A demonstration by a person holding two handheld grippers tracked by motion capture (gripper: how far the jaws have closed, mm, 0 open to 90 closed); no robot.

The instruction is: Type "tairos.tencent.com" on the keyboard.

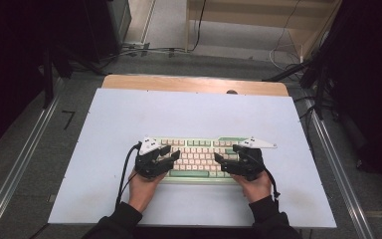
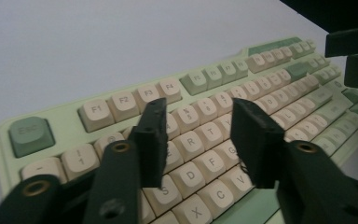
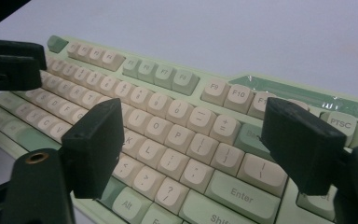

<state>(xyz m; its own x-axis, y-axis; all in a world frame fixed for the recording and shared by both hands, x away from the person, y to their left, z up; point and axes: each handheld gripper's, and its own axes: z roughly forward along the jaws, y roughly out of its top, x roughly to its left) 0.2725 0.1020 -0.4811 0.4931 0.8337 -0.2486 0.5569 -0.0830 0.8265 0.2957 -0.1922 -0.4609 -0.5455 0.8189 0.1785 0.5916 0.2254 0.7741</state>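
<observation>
Even overhead light brightens the white rectangular tabletop (image 1: pixel 129 114); surroundings fall dark, gripper views are soft, a glossy strip on the pale green keyboard (image 3: pixel 307 95) glares

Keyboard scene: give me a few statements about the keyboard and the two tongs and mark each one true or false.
1. The keyboard lies on a white mat. True.
2. The left tongs grip a loose keycap. False: nothing sits between the jaws, which hover above the letter keys.
3. The right tongs stand open over the keyboard's Enter side. True.
4. The keyboard's case is black. False: it is pale green, with cream and green keys.
5. The Esc key is green. True.
6. The right jaws stand closer together than the left jaws. False: the right jaws stand wider apart.
</observation>
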